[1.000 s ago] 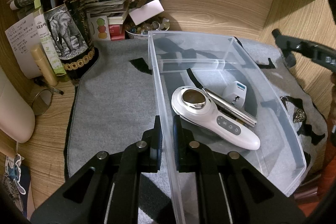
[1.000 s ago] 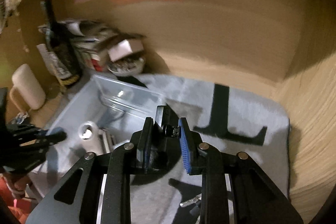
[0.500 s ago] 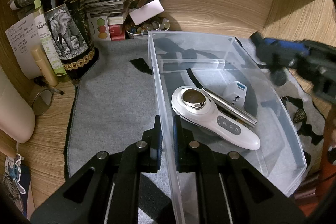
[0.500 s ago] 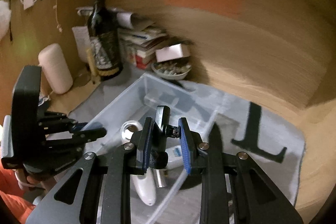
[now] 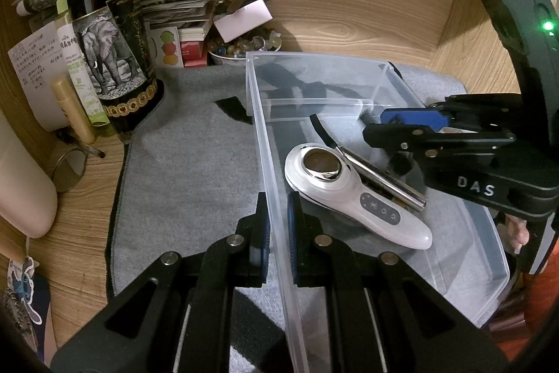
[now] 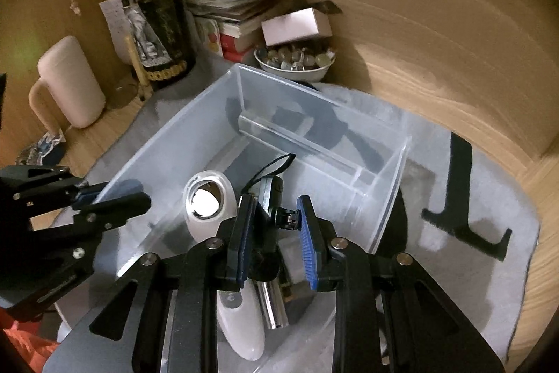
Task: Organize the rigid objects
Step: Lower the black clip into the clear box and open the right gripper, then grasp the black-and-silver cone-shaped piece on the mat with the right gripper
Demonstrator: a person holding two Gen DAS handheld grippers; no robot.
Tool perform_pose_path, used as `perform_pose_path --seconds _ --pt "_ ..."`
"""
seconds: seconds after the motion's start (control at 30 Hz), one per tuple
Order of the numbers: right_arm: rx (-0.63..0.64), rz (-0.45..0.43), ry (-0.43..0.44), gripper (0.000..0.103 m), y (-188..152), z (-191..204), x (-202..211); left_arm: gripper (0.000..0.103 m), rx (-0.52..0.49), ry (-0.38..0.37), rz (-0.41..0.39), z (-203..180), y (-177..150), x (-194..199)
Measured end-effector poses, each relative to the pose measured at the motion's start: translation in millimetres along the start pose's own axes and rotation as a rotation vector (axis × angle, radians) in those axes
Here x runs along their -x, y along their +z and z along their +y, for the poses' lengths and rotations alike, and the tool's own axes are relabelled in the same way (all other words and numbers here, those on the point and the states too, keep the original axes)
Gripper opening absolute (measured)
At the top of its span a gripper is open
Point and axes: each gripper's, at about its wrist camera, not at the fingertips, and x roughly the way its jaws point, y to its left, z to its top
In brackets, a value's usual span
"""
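Observation:
A clear plastic bin [image 5: 349, 83] [image 6: 195, 128] stands on a grey mat. Inside lie a white handheld device [image 5: 353, 194] [image 6: 209, 205] and a metal tube [image 5: 384, 177] [image 6: 274, 306]. My left gripper [image 5: 277, 229] is shut on the bin's left wall; it also shows in the right wrist view [image 6: 115, 194]. My right gripper [image 6: 276, 233] hovers over the bin's inside, shut on a small black clip-like object [image 6: 270, 215] with a thin cord loop. In the left wrist view the right gripper [image 5: 394, 124] reaches in from the right.
A dark wine bottle [image 5: 108, 34] [image 6: 157, 13], stacked papers and books [image 5: 181, 9], a bowl of glass beads [image 5: 241, 48] [image 6: 297, 58] and a cream mug [image 6: 70, 83] stand at the back left. Wooden walls close the back and right.
My right gripper has swung left with the black object, from above the mat to over the bin's inside. The left gripper has kept its hold on the bin wall.

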Motion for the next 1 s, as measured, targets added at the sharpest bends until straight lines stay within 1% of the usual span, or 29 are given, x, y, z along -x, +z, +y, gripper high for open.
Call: perform_pose_path --seconds 0.07,0.1,0.13,0.2,0.3,0.37,0.43,0.47,0.6,0.73,0.83,0.9,1.0 --pt "0.002 0.000 0.003 0.023 0.7 0.6 0.8 0.009 -0.001 0.001 -0.001 0.0 0.0 0.0" --pt "0.003 -0.002 0.004 0.026 0.8 1.3 2.6 0.009 -0.001 0.001 0.000 -0.3 0.3 -0.1" --pt "0.002 -0.006 0.004 0.031 1.9 1.3 3.6 0.009 -0.001 0.000 0.000 0.0 0.1 -0.1" --pt "0.004 -0.032 -0.006 0.039 1.2 1.8 11.4 0.009 -0.001 0.000 0.000 -0.2 0.3 -0.1" --pt "0.004 -0.064 -0.022 0.044 0.7 1.1 23.3 0.009 -0.001 0.000 0.000 -0.1 0.3 0.0" --pt "0.000 -0.090 -0.035 0.050 -1.4 -1.3 33.7 0.009 0.000 0.001 0.000 -0.1 0.2 0.0" --pt "-0.009 -0.118 -0.070 0.070 -3.8 -5.6 43.8 0.009 0.000 0.001 0.000 -0.1 0.2 -0.1" --pt "-0.013 -0.133 -0.091 0.072 -5.5 -8.4 49.3 0.009 0.000 0.001 0.000 0.0 0.2 -0.1" --pt "-0.046 -0.169 -0.164 0.073 -14.4 -26.7 72.6 0.009 -0.002 0.000 0.000 0.1 0.2 0.0" --pt "-0.098 -0.178 -0.241 0.075 -26.5 -49.8 92.5 0.009 -0.003 -0.001 -0.001 0.2 0.5 -0.2" --pt "-0.134 -0.178 -0.286 0.076 -37.6 -63.4 102.2 0.009 0.000 -0.001 0.000 -0.4 0.4 -0.1" --pt "-0.164 -0.174 -0.306 0.079 -46.5 -71.9 106.5 0.009 0.001 -0.002 0.000 -0.3 0.6 -0.1" --pt "-0.212 -0.145 -0.338 0.080 -65.9 -83.3 107.2 0.009 -0.001 -0.001 0.000 -0.4 0.4 -0.1"
